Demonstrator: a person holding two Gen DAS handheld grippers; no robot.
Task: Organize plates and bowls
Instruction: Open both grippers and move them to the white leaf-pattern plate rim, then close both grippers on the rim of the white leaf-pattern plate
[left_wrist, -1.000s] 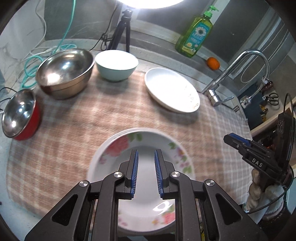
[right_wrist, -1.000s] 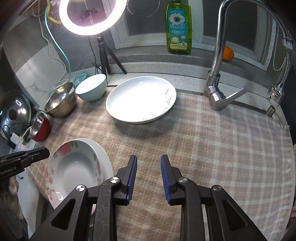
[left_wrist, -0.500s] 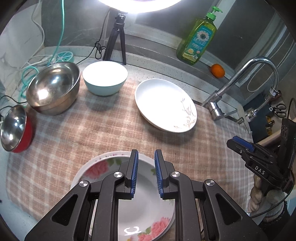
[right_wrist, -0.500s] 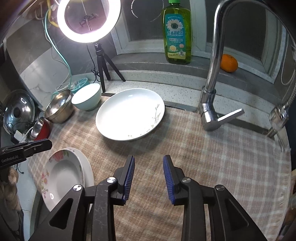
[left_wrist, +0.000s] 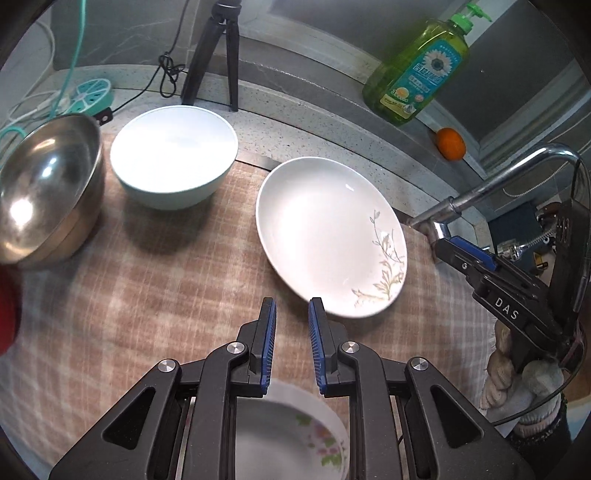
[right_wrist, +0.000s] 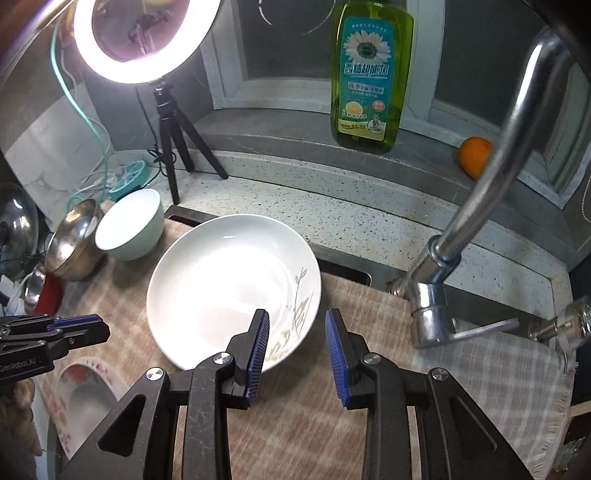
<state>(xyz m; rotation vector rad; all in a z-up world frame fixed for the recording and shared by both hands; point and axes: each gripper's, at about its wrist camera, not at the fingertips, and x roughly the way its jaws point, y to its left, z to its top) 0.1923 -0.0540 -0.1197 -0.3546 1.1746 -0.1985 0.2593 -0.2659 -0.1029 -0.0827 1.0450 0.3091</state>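
A white plate with a leaf print (left_wrist: 325, 236) (right_wrist: 229, 288) lies on the checked cloth (left_wrist: 147, 280). My left gripper (left_wrist: 291, 314) is open and empty, just short of the plate's near rim. My right gripper (right_wrist: 297, 325) is open and empty, its left finger over the plate's near right rim. A floral plate (left_wrist: 291, 435) (right_wrist: 81, 395) lies under and behind the left gripper. A pale green bowl (left_wrist: 173, 155) (right_wrist: 129, 225), a steel bowl (left_wrist: 44, 184) (right_wrist: 72, 240) and a red-sided steel bowl (right_wrist: 40, 291) stand at the left.
A chrome faucet (right_wrist: 476, 206) rises at the right. A green dish soap bottle (right_wrist: 369, 70) and an orange (right_wrist: 474, 155) stand on the back ledge. A ring light on a tripod (right_wrist: 147, 37) and cables are at the back left.
Both grippers moved forward toward the white leaf-print plate. The floral plate slid out from the left gripper's front to beneath it. The right jaws opened wider.
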